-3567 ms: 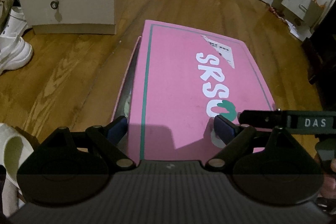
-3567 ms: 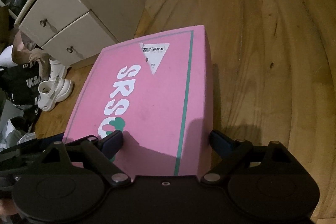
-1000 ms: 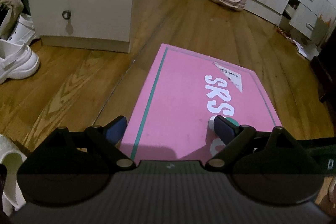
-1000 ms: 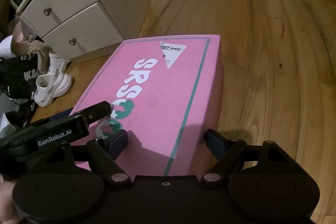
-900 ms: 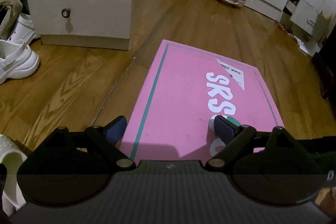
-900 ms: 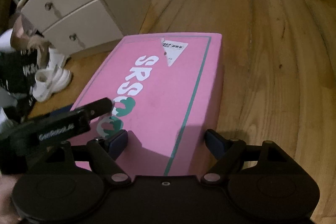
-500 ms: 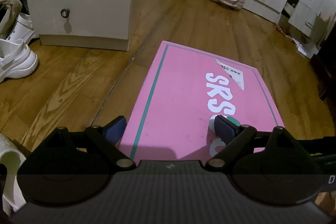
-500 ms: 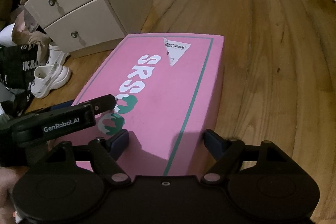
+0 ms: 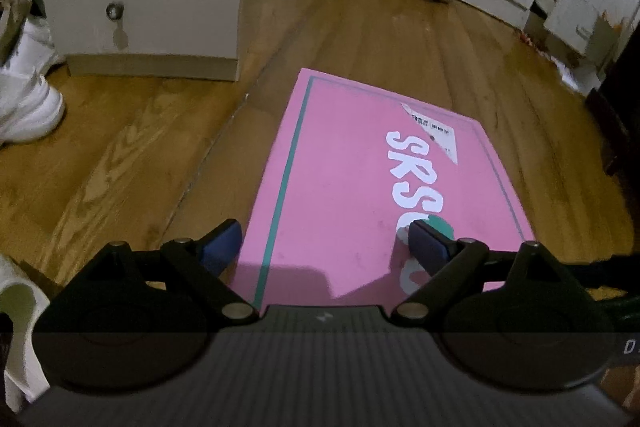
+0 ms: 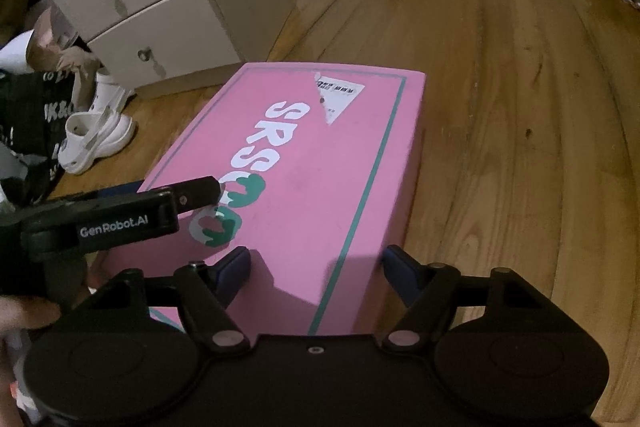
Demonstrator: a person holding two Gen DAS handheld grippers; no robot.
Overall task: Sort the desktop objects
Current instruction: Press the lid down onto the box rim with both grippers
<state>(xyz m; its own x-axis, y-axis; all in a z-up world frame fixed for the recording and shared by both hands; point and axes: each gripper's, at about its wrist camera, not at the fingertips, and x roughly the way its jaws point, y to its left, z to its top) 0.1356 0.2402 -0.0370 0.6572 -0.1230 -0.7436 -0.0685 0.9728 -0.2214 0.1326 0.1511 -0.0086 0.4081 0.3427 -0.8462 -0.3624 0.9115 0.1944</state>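
The pink box [image 9: 380,187] lies flat on the wooden floor [image 10: 520,107], lid closed, just in front of a cream drawer cabinet [image 9: 140,7]. Both grippers are at its near end. The step in hand looks like taking hold of that end from both corners, perhaps to lift or shift the box as one piece.

To do it well, each gripper should bracket a corner evenly, with one finger on the lid and the other down the side wall, and close until the pads bear on card, not air. The two should then move together and level, since a cardboard lid that is pulled from one corner can flex or slide off its base.

The left gripper [image 9: 320,247] stands with its jaws wide open. Its left finger hangs off the box's left edge over the floor, and its right finger is over the lid near the green and white logo. Nothing is clamped.

The right gripper [image 10: 316,267] has just been closing its jaws, with the box's right corner between them. Its left finger is over the lid and its right finger is just beside the right wall. A gap shows on both sides, so I judge it not yet gripping.
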